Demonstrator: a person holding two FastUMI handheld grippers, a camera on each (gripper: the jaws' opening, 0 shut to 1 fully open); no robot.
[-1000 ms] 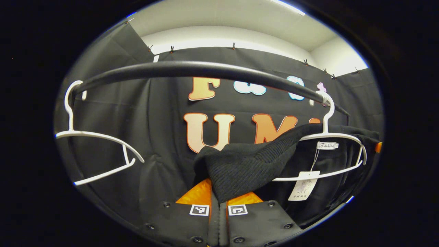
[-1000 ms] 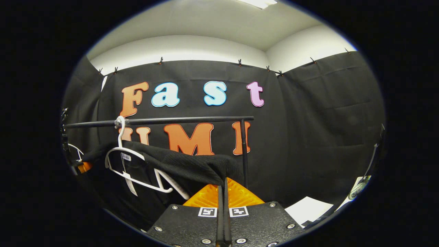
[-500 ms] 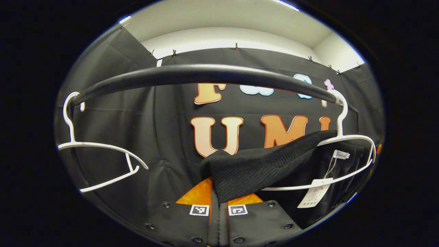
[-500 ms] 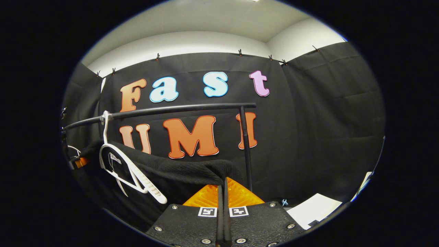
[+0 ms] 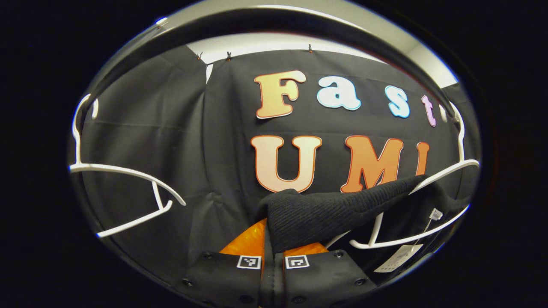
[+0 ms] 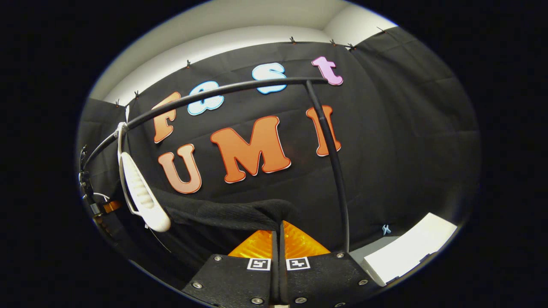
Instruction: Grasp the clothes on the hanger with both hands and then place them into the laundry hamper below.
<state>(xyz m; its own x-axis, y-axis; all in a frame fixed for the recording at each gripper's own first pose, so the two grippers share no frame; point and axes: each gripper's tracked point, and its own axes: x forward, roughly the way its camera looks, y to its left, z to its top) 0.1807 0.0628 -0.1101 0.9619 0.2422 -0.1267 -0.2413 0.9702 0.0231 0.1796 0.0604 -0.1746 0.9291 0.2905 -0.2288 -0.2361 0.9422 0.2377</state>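
Note:
A black knit garment (image 5: 325,209) stretches from the white hanger (image 5: 406,244) at the right down to my left gripper (image 5: 272,241), which is shut on its edge. A paper tag (image 5: 396,262) dangles below the hanger. In the right gripper view the same garment (image 6: 227,214) runs from a white hanger (image 6: 143,194), seen edge-on at the left, to my right gripper (image 6: 279,229), shut on a fold of it. The other gripper (image 6: 100,208) peeks in at the far left edge.
A dark clothes rail (image 5: 265,19) arcs overhead, and its upright post (image 6: 332,167) stands just right of my right gripper. An empty white hanger (image 5: 124,172) hangs at the rail's left. A white sheet (image 6: 411,252) lies low on the right.
Both grippers have dropped lower with the garment, so the rail has risen in both views. The garment's hanger has swung and turned edge-on in the right gripper view.

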